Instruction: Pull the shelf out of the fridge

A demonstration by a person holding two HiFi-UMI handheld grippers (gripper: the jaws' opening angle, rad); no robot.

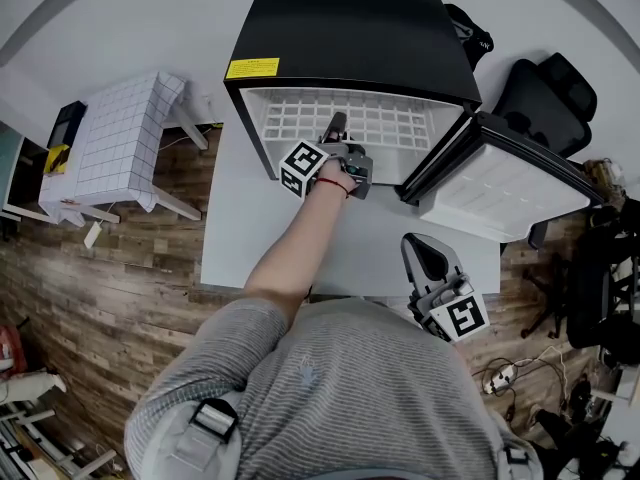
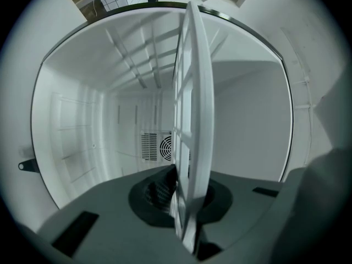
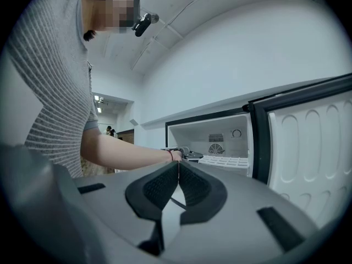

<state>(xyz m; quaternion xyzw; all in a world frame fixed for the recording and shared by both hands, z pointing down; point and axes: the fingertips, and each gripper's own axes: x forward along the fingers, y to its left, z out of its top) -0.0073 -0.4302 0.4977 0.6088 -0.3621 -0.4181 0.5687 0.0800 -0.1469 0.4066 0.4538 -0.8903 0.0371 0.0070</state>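
Right gripper (image 3: 179, 175): my pads meet with nothing between them. I hang close to the body, over the near right part of the table (image 1: 370, 253).
Left arm (image 1: 290, 243): bare and stretched across the table to the fridge. The right gripper view shows it from the side.
Left gripper (image 2: 184, 194): my pads are clamped on the front edge of the shelf (image 2: 192, 92).
Shelf: a white grid lying in the fridge (image 1: 350, 38), with its front edge at the mouth where I hold it.
Left gripper view only: the shelf is seen edge-on, running up the picture. Beyond it are the white inner walls and a round vent (image 2: 157, 146) in the back wall.
Head view only: the fridge's black top with a yellow label (image 1: 252, 68).
Door (image 1: 510, 183): swung open on the right, its white lining facing up. The right gripper view shows it side-on.
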